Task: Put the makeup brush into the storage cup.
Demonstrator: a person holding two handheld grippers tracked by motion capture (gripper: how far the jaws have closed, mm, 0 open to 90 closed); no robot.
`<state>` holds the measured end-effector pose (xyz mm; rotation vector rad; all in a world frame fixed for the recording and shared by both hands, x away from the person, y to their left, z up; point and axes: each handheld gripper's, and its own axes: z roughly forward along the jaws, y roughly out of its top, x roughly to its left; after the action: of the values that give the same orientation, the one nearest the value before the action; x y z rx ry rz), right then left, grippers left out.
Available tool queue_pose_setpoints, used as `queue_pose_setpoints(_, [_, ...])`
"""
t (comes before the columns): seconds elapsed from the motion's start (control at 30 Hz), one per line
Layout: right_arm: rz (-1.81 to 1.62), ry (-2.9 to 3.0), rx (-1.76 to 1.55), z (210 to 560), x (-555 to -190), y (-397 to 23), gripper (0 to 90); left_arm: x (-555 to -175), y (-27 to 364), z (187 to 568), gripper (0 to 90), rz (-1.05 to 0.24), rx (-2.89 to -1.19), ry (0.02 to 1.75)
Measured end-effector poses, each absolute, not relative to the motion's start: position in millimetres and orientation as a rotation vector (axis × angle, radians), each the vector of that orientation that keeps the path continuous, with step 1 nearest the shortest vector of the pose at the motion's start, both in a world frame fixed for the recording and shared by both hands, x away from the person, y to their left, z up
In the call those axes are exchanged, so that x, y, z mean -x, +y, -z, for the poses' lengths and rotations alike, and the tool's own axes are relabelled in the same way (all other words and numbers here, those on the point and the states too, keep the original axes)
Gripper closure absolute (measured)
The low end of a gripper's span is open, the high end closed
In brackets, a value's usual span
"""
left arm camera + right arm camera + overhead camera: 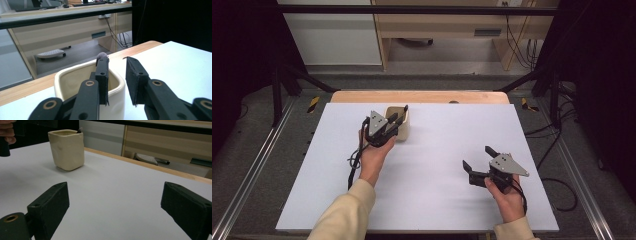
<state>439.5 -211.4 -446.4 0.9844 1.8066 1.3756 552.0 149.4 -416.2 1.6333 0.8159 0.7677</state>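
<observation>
White tabletop (432, 165), wooden edge (419, 96), desk (452, 25) beyond.

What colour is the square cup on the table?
The cup is cream, a pale yellowish white. It shows best in the right gripper view.

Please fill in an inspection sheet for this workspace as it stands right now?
Surface: white board on a wooden table, bare around the cup.
Job's things: cream square cup, upright near the far edge.
Clutter: nothing seen.
Grippers: left gripper straddles the cup's wall, one jaw inside, one outside, a gap between them; right gripper wide open over bare board, apart from the cup.
Cables: a black cable trails from the left gripper; more cables on the floor at right.
Surroundings: wooden desk beyond, dark frame posts.
</observation>
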Motion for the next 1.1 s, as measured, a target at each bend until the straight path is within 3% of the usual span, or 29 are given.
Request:
queue_pose_setpoints(0.5, [-1.373, 1.813, -0.984, 446.7, -439.3, -209.7, 8.2, -546.8, 147.7, 410.4, 53.9, -0.726, -1.641, 0.826])
queue_pose_setpoints(0.93, [-1.386, 1.813, -0.983, 445.1, -438.2, -208.9, 7.6, -526.0, 136.1, 397.3, 17.2, -0.687, -1.679, 0.807])
queue_pose_setpoints(1.1, [-1.389, 1.814, -0.984, 444.5, -437.9, -208.5, 7.1, -510.4, 136.2, 395.3, 8.4, -0.650, -1.694, 0.806])
